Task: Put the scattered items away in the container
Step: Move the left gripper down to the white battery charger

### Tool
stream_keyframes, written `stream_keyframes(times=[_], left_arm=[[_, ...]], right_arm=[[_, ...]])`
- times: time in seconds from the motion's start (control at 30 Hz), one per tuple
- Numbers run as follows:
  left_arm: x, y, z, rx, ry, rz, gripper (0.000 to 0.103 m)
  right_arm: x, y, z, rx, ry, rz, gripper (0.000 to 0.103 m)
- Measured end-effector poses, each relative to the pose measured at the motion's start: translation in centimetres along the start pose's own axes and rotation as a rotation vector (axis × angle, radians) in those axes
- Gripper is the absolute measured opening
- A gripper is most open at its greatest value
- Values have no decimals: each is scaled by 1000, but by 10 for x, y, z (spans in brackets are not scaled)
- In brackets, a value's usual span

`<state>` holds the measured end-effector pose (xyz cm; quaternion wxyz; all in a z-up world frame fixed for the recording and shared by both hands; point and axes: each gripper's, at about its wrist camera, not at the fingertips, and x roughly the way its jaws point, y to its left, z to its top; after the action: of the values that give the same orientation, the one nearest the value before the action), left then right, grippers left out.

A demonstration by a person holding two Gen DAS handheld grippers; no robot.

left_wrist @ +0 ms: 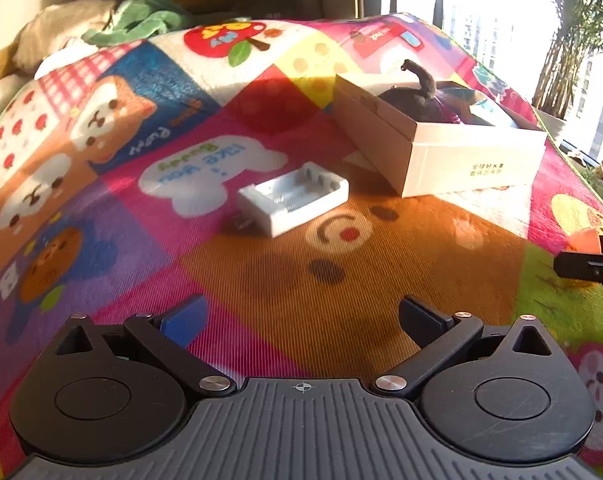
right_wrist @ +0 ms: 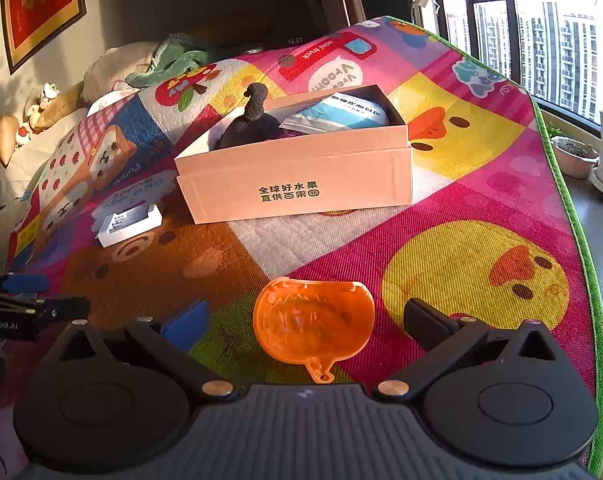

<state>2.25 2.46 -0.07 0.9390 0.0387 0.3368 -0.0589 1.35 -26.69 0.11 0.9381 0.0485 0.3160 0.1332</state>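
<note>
Patchwork cartoon play mat (right_wrist: 481, 184): pink, yellow, orange-brown and purple squares with ducks, bears and red apples, green-edged at right. Pale pink cardboard box (right_wrist: 297, 178): dark green printed characters on the near wall. Translucent orange plastic scoop (right_wrist: 313, 320), near. White plastic battery tray (left_wrist: 293, 198), left. Dark grey plush toy (right_wrist: 253, 124) and blue-and-white striped packet (right_wrist: 341, 114), inside the box.

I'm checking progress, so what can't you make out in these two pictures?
- Box contents: in both wrist views its walls hide everything below the dark stemmed object and the blue-and-white packet.
- White tray: left wrist view too blurred to tell what it holds.
- Orange piece: left wrist view, cut off at the right edge.
</note>
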Motion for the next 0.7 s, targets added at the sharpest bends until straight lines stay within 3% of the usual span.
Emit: stream_keyframes(times=[0.13, 0.23, 0.4, 0.57, 0.7], left_arm=[[-3, 2, 4, 52, -71, -4, 103], [-7, 13, 4, 7, -94, -45, 103], [3, 23, 20, -21, -99, 5, 103], [33, 13, 39, 65, -28, -10, 103], [50, 8, 46, 22, -3, 29, 103]], right_arm=[[0, 1, 0, -5, 0, -6, 103], [-1, 1, -1, -6, -4, -4, 103], [-3, -4, -2, 17, -20, 15, 103], [-3, -4, -3, 23, -25, 18, 103], [-3, -4, -3, 23, -26, 18, 103]])
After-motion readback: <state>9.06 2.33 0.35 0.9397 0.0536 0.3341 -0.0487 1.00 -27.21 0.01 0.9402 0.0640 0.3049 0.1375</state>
